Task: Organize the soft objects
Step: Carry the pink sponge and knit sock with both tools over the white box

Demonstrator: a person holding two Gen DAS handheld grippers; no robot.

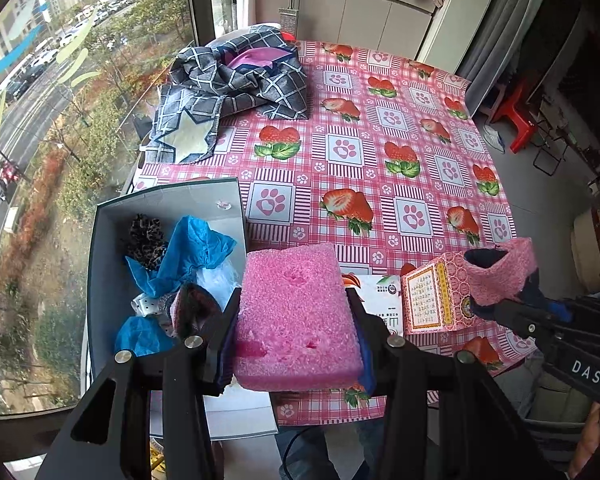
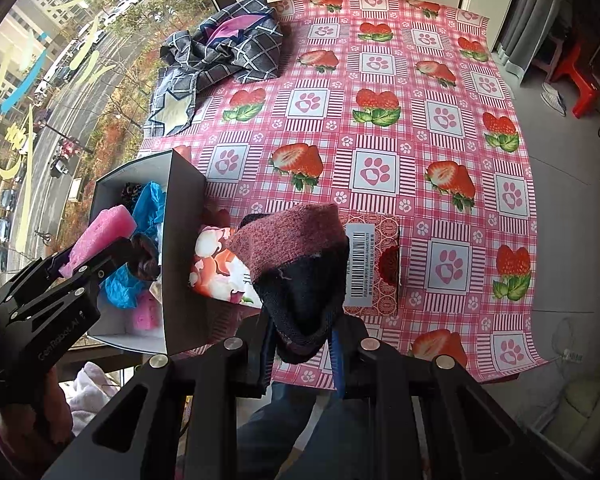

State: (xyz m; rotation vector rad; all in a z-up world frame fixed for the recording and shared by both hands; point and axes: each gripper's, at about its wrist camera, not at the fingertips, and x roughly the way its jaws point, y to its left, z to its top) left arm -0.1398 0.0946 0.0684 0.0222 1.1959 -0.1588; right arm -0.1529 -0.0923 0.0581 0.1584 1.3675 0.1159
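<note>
My left gripper [image 1: 296, 320] is shut on a pink sponge [image 1: 296, 312] and holds it above the right rim of an open grey box [image 1: 168, 196]. The box holds blue crumpled covers [image 1: 192, 256], a dark patterned scrunchie [image 1: 144, 236] and other soft items. My right gripper [image 2: 300, 344] is shut on a pink and navy fuzzy sock [image 2: 300, 256], above the table's near edge. In the left wrist view the right gripper [image 1: 512, 300] and sock [image 1: 500, 276] show at the right. In the right wrist view the left gripper [image 2: 96, 256] and sponge [image 2: 100, 228] are over the box [image 2: 184, 216].
A pink patterned carton [image 2: 376, 264] and a floral packet [image 2: 220, 268] lie on the strawberry tablecloth [image 2: 420, 120] under the sock. A checked blue cloth [image 1: 236, 84] is heaped at the far left corner. Windows run along the left; red stools [image 1: 516, 116] stand at the right.
</note>
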